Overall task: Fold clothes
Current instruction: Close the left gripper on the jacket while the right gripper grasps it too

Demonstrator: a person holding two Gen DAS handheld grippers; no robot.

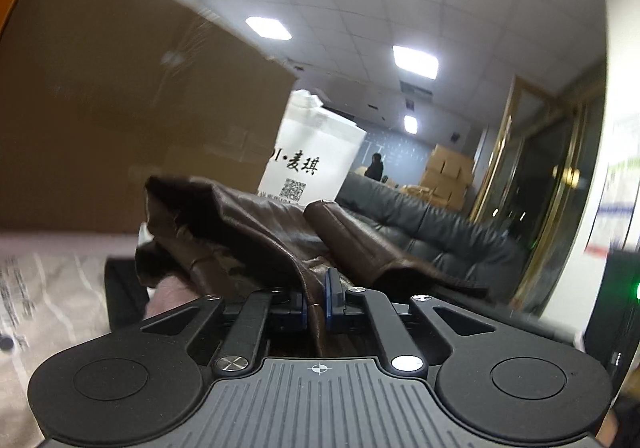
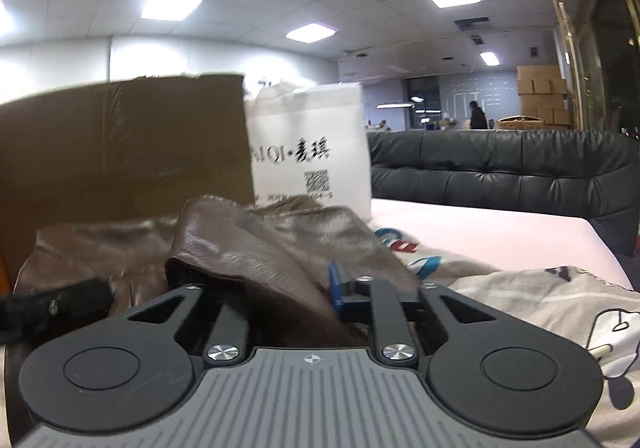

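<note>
Left gripper (image 1: 316, 298) is closed on a fold of the brown leather jacket (image 1: 256, 224), pinched between its blue pads (image 1: 330, 288). Behind stand a big cardboard box (image 1: 120, 108) and a white box (image 1: 312, 156); their contents are hidden. In the right wrist view, the right gripper (image 2: 320, 288) clamps the jacket (image 2: 260, 244) too, which lies crumpled and glossy on a printed sheet (image 2: 520, 288).
</note>
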